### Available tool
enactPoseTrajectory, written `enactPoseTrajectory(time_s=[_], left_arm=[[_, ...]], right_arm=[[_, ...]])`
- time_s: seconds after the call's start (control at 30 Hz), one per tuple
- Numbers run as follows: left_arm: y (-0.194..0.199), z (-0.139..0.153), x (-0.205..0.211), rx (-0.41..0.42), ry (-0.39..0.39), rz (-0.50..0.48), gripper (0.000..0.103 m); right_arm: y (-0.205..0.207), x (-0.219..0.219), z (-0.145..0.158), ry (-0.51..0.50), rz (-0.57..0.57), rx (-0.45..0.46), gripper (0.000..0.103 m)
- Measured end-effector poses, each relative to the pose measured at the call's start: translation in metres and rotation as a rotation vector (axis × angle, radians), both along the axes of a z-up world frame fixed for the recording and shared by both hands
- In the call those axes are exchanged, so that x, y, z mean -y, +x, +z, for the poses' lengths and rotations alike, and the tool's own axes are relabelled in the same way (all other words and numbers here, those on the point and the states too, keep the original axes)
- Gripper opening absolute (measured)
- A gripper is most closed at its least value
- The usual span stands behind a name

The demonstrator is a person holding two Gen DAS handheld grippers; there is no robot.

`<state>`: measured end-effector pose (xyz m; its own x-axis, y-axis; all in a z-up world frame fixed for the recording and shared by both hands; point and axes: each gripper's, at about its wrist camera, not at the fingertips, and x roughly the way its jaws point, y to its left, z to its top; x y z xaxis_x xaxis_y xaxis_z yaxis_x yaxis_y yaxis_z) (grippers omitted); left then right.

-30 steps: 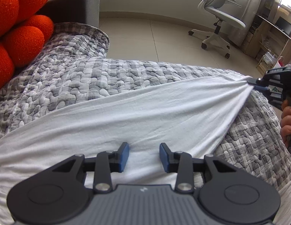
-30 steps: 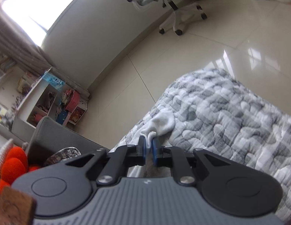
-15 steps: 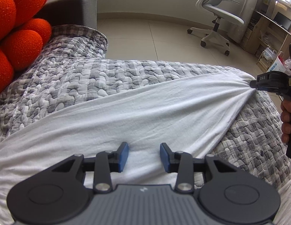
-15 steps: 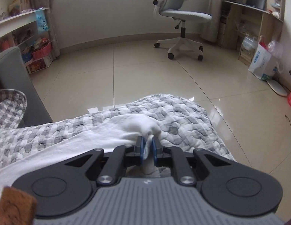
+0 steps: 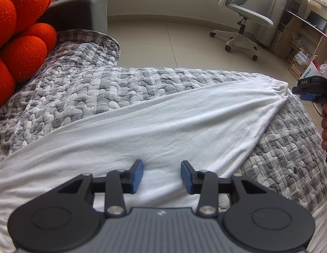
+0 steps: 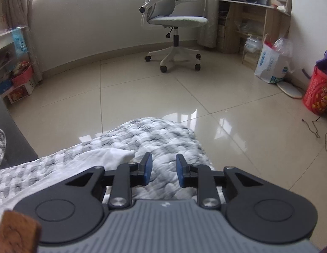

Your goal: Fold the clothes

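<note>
I read "DAS" on my right hand-held gripper (image 5: 303, 92). Its jaws have just been opening, with nothing between them; the white cloth (image 5: 163, 126) corner lies just beside. My left hand-held gripper (image 5: 161, 176) hangs partly open over the cloth on the bed (image 5: 100, 88).

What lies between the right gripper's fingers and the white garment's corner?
Only grey quilt: right wrist view shows right gripper open, white garment corner just left of it.

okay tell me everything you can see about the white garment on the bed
The white garment looks like soft, thin knit with a hemmed edge. It lies flat and lightly creased on the grey patterned quilt, tapering to a gathered corner at the bed's far edge. Neither gripper holds it; the right gripper, jaws just opened, sits beside that corner.
</note>
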<state>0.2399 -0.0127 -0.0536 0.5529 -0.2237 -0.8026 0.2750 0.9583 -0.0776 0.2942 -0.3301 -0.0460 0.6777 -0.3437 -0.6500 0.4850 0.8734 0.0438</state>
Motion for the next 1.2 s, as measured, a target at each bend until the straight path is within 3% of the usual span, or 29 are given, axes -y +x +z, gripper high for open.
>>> enactPoseTrajectory(time_s=[0.13,0.2,0.33,0.43,0.53,0.57,0.6,0.63,0.8,0.93,1.07,1.2], left_arm=[[-0.001,0.0,0.001,0.0,0.001,0.001,0.041],[-0.001,0.0,0.001,0.001,0.002,0.001,0.042],[-0.001,0.0,0.001,0.001,0.002,0.001,0.042],[-0.001,0.001,0.002,0.002,0.006,-0.001,0.043],[-0.002,0.0,0.003,0.004,0.009,-0.003,0.043],[-0.002,0.0,0.003,0.004,0.008,-0.003,0.043],[-0.001,0.0,0.003,0.003,0.007,-0.002,0.043],[-0.001,0.0,0.002,0.003,0.006,-0.002,0.043],[0.0,0.0,0.002,0.002,0.004,-0.001,0.043],[0.0,0.0,0.003,0.004,0.008,-0.002,0.043],[-0.001,0.001,0.003,0.003,0.007,-0.003,0.043],[0.0,0.0,0.003,0.003,0.007,-0.002,0.043]], right_arm=[[-0.001,0.017,-0.008,0.139,0.012,0.006,0.026],[0.001,0.015,-0.007,0.16,0.031,0.026,0.034],[0.0,0.016,-0.001,0.24,0.083,0.119,0.034],[0.006,0.017,-0.007,0.297,0.123,0.119,0.034],[0.011,0.006,-0.009,0.21,0.167,0.103,0.032],[0.012,0.002,-0.007,0.171,0.182,0.098,0.026],[0.012,0.0,-0.005,0.156,0.19,0.107,0.006],[0.011,-0.001,-0.003,0.141,0.197,0.116,0.002],[0.004,0.0,0.015,0.013,0.183,0.183,0.001],[0.005,-0.002,0.015,-0.09,0.176,0.16,0.001],[0.012,0.009,-0.006,-0.049,0.169,0.09,0.001],[0.009,0.015,-0.007,-0.008,0.152,0.092,0.003]])
